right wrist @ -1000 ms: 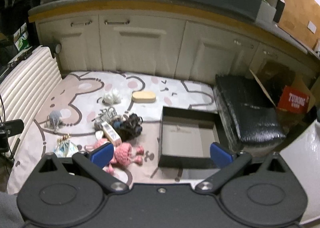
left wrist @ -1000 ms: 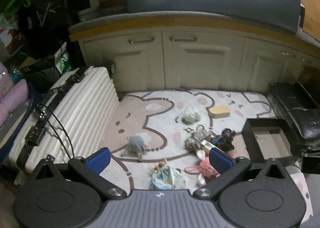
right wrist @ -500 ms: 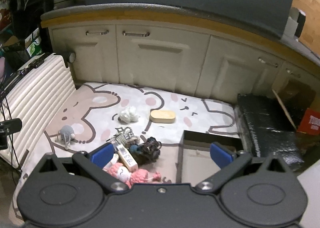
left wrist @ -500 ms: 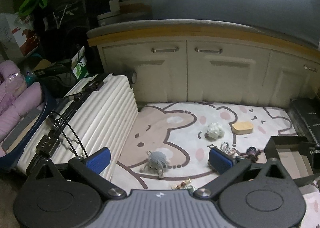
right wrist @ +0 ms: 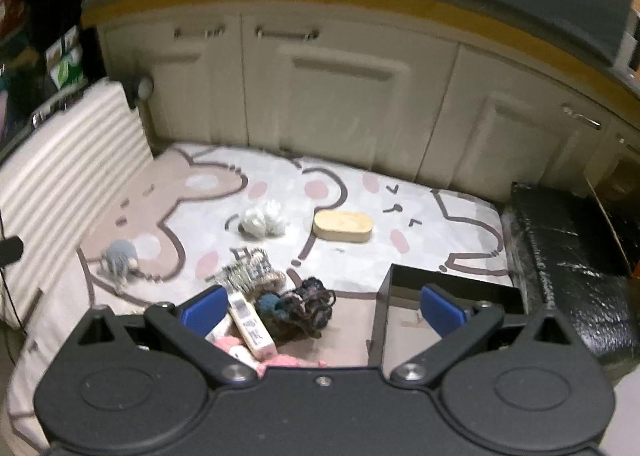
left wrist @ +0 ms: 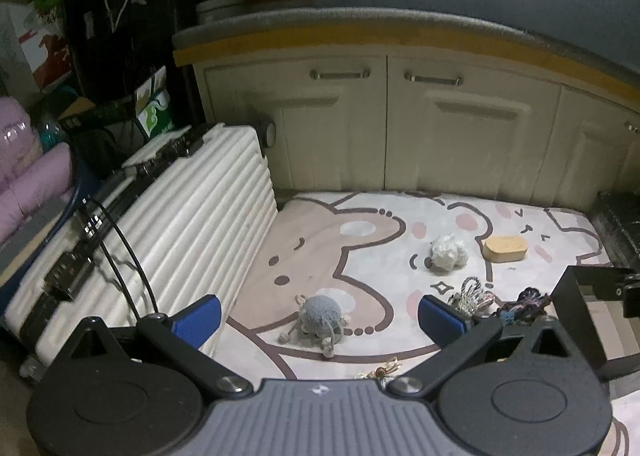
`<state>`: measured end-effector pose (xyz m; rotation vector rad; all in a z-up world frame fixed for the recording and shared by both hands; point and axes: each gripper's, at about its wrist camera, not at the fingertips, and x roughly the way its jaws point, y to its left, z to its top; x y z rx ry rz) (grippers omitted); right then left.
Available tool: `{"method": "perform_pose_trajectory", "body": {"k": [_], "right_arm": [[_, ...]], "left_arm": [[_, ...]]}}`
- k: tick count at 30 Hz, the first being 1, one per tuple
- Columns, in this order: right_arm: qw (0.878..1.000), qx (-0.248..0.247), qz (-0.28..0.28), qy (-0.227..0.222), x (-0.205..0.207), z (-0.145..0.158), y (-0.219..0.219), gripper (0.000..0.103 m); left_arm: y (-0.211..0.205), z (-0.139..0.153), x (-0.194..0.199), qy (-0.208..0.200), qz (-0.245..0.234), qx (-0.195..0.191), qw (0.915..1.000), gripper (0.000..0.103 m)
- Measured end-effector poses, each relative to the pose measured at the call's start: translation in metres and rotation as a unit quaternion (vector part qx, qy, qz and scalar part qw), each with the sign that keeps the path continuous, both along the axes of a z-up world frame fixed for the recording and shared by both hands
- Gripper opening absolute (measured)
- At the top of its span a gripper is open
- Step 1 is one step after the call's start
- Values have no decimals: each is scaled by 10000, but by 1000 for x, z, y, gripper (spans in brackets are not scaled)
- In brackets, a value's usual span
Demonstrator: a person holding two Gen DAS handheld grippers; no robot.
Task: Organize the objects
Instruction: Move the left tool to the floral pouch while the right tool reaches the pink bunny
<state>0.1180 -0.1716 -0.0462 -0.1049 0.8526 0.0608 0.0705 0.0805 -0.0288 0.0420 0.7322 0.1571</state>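
Observation:
Small items lie on a bear-print mat [left wrist: 360, 228] [right wrist: 208, 180]: a grey knitted toy [left wrist: 320, 316] [right wrist: 119, 258], a white fluffy ball [left wrist: 447, 252] [right wrist: 264, 218], a tan oval box [left wrist: 505, 248] [right wrist: 343, 226], a silver-beige tangle [left wrist: 470, 296] [right wrist: 252, 270], a dark yarn bundle [left wrist: 524, 302] [right wrist: 304, 304], a white stick-shaped pack [right wrist: 251, 322] and a pink plush [right wrist: 234, 346]. An open black box [right wrist: 452, 278] [left wrist: 576, 288] stands at the mat's right. My left gripper [left wrist: 318, 318] is open above the grey toy. My right gripper [right wrist: 322, 304] is open above the dark bundle.
A white ribbed suitcase [left wrist: 168, 240] [right wrist: 60, 168] lies along the mat's left edge with a black cable over it. Cream cabinet doors [left wrist: 400, 136] close the back. A black wrapped block [right wrist: 568, 252] lies right of the box. Clutter fills the far left.
Both grippers have pulled back and tilted up, so the mat's items sit lower and the cabinets fill more of each view. Both stay open. No object has moved.

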Motion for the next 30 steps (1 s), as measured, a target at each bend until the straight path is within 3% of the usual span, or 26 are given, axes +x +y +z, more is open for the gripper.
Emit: {"method": "perform_pose_trajectory", "body": {"k": [6, 11, 18, 25, 30], "right_arm": [[9988, 110, 200, 439, 21, -39, 1, 103], [9982, 107, 391, 441, 27, -70, 6, 103], [9927, 659, 851, 537, 27, -103, 4, 103], [9839, 625, 1377, 949, 24, -130, 7, 103], [9738, 268, 2007, 1039, 18, -144, 14, 103]], "left_arm": [[5, -36, 6, 215, -34, -83, 9997, 103], [2, -69, 12, 475, -167, -171, 9986, 103], [-8, -112, 24, 858, -389, -341, 9950, 103], [-19, -141, 35, 1119, -511, -633, 9904, 103], [-26, -157, 43, 1374, -516, -686, 9868, 103]]}}
